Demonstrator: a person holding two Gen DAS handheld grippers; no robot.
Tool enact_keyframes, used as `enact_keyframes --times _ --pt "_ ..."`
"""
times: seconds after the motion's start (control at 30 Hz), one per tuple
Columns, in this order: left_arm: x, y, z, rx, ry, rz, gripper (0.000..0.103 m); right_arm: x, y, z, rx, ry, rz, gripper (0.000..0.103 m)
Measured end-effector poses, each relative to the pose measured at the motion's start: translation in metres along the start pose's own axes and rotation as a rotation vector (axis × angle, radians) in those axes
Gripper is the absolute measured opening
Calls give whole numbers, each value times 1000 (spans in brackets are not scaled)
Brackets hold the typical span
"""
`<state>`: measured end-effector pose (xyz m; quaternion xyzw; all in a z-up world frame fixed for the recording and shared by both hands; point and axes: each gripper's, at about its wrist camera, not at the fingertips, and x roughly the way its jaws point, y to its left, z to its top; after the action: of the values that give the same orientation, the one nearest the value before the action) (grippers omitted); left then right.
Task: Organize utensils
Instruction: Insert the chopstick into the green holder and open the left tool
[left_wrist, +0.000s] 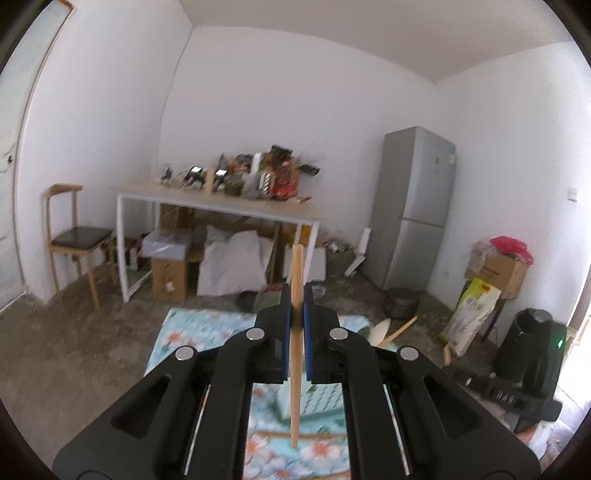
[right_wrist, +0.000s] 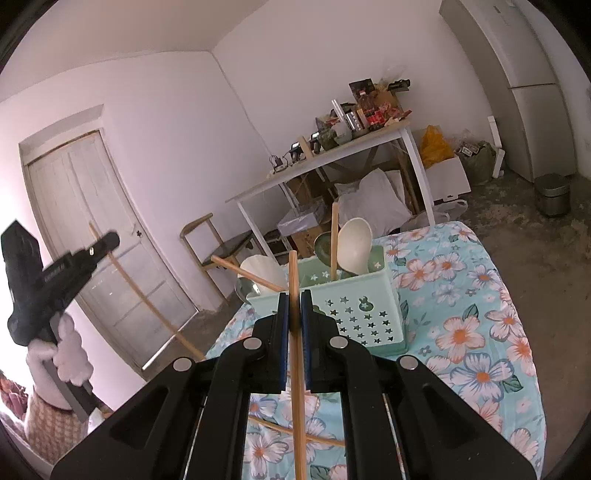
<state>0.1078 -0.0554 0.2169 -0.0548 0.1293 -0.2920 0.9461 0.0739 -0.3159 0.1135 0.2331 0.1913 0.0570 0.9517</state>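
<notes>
Both claws were clamped, each on 1 wooden chopstick: our left claw (left_wrist: 296, 301) held its chopstick (left_wrist: 296, 332) upright above the flowered cloth (left_wrist: 192, 332), and our right claw (right_wrist: 294, 306) pinched another chopstick (right_wrist: 296, 387) just before the green basket (right_wrist: 354, 310). We saw 2 spoons (right_wrist: 354, 240) and 1 chopstick standing in that basket, and 2 more chopsticks (right_wrist: 295, 434) lay crossed on the cloth below.

From the right wrist I see the chopstick (right_wrist: 297, 398) run off the bottom edge below the holder (right_wrist: 354, 314), so its lower end is lost. The holder's base hides behind my right gripper (right_wrist: 294, 308). Left of the holder, my left gripper (right_wrist: 105, 242) is blurred. Far desk (right_wrist: 314, 162) clutter: too small to identify.
</notes>
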Motion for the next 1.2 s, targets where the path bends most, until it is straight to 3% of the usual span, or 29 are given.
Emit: enact_keyframes --times 0.17,0.4,0.83,1.07,1.13,1.2 --pt "10 -18 28 -22 -75 -81 5 -3 -5 2 10 -10 5 7" --pt "46 -38 53 -52 -144 -111 5 -2 -12 5 27 -16 18 7" --pt "144 -63 29 -42 -86 7 5 1 -25 8 48 -7 10 7" --pt "185 -55 0 -81 39 66 6 0 -27 8 48 0 -3 7" --pt "184 -50 -5 -96 50 73 11 -1 -27 7 47 0 -8 7" --pt "180 -47 -5 -95 44 85 27 -1 -28 7 50 0 -9 7"
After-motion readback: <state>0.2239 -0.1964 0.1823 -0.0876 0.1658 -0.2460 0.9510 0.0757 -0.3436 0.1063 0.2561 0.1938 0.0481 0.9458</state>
